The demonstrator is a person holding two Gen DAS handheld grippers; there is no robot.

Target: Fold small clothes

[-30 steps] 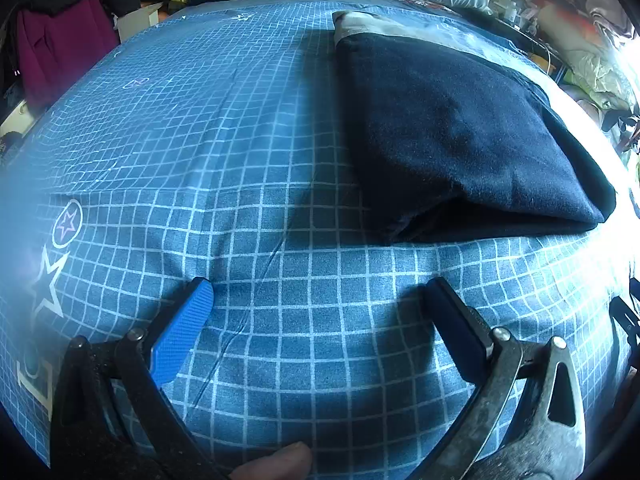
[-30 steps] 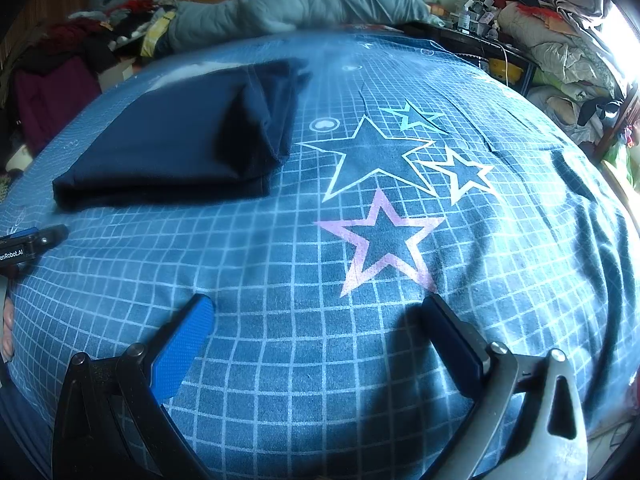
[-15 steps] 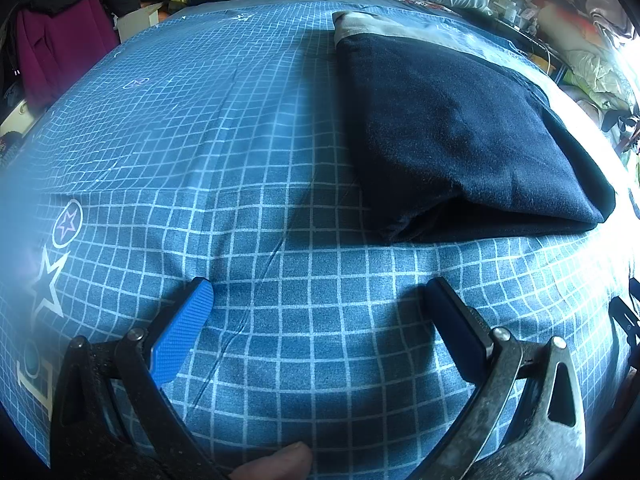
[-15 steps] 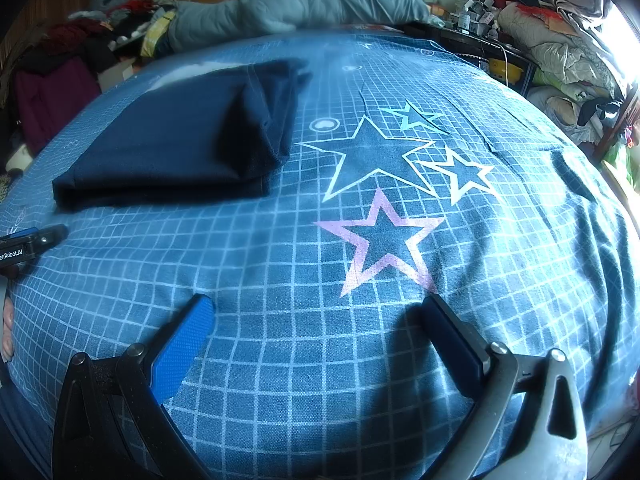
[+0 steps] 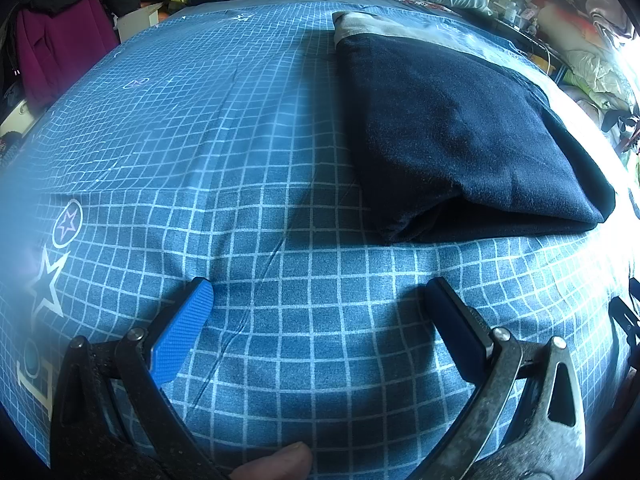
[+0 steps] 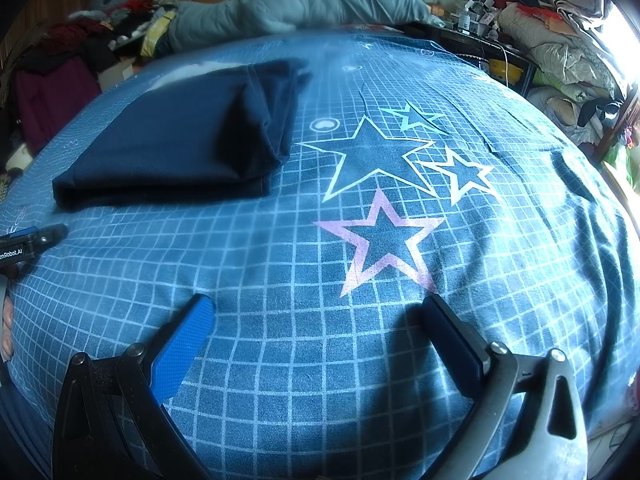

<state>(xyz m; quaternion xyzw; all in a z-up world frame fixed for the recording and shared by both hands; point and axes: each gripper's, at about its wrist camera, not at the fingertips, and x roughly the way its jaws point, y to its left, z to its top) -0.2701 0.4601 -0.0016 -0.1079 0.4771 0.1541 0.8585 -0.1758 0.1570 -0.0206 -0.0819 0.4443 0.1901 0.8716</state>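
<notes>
- Closest in, bottom of the left wrist view: the left gripper (image 5: 320,300) has its blue-padded fingers spread wide apart with nothing between them, hovering over the blue grid-and-star printed bedsheet (image 5: 248,184). A fingertip (image 5: 276,462) pokes in at the bottom edge.
- Same deal in the right wrist view — the right gripper (image 6: 316,316) is splayed open and empty over the sheet, just below the pink star.
- Further up: the folded dark navy garment (image 5: 452,136) sits upper right in the left view, upper left in the right view (image 6: 180,140). It's a tidy layered rectangle, fold edges facing the cameras, a pale grey band at its far end.
- Compared with a second ago, basically nothing has moved — both tools are parked in the same spots and the garment hasn't shifted.
- My read: this piece looks done and released, so it's a pause before the next item.
- Far back: a rumpled grey duvet (image 6: 304,4) and piles of clutter.
</notes>
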